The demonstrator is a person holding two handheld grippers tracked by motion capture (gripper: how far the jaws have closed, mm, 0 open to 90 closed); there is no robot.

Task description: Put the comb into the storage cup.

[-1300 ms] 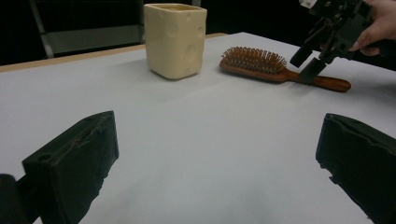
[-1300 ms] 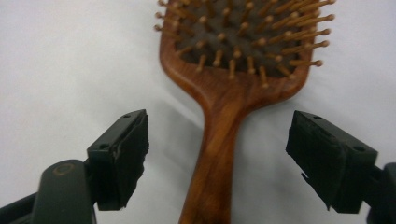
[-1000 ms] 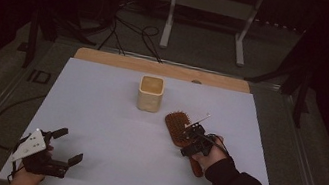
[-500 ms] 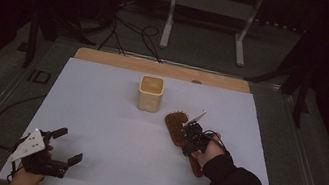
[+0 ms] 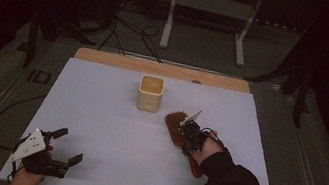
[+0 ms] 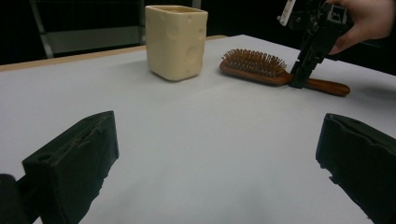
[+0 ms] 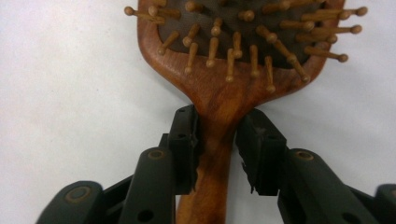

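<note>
A wooden hairbrush (image 5: 176, 124) lies bristles up on the white table (image 5: 97, 117), right of centre, its handle pointing toward the person. My right gripper (image 5: 188, 139) stands over the neck where the handle meets the head. In the right gripper view the jaws have just been closing, and both pads now touch the brush (image 7: 224, 93) at that neck. A cream cup (image 5: 151, 93) stands upright just behind and left of the brush. My left gripper (image 5: 70, 145) rests at the near left corner, jaws wide apart with nothing between them. The left gripper view shows the cup (image 6: 176, 42), the brush (image 6: 254, 65) and the right gripper (image 6: 299, 81).
A wooden strip (image 5: 156, 67) runs along the table's far edge. Behind it on the floor are a metal stand (image 5: 207, 8) and cables (image 5: 127, 30). Bare white surface lies between the two grippers.
The right gripper has edged slightly forward along the brush handle and its jaws have drawn in around the neck. The left gripper, cup and brush stay where they were.
</note>
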